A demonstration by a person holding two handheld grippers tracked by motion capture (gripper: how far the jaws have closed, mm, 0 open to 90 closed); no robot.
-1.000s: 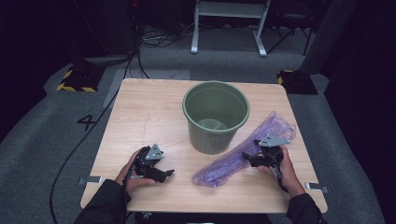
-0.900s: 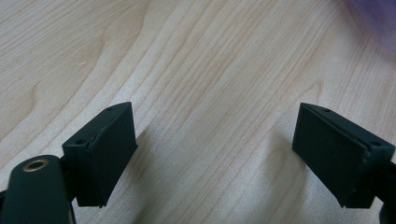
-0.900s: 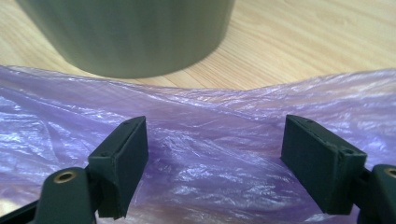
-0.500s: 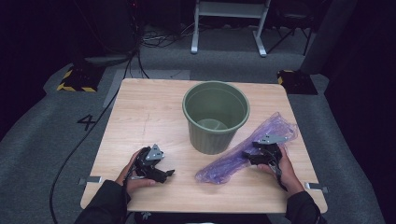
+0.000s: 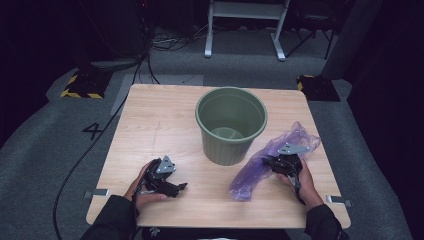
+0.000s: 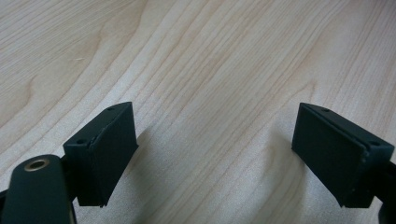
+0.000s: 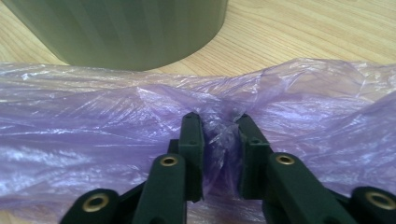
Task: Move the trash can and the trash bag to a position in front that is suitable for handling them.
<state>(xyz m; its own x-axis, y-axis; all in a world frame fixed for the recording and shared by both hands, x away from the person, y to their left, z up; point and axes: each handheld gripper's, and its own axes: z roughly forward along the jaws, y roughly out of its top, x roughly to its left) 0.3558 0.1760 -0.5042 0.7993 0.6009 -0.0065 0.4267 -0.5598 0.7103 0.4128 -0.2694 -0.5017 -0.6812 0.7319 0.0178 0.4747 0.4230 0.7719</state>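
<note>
Pinching a fold of purple bag (image 7: 93,126), right gripper (image 7: 219,128) fingers just closed; left gripper (image 6: 215,154) fingers wide.

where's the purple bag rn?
High view: the bag lies on the table's right side, just right of the green bin, pinched in the right gripper.

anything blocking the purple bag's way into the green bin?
Nothing visible does. The right tool has just closed its jaws on a bunched fold of the thin purple plastic bag, which lies on the wooden table beside the round green plastic bin. The bin's mouth is open.
</note>
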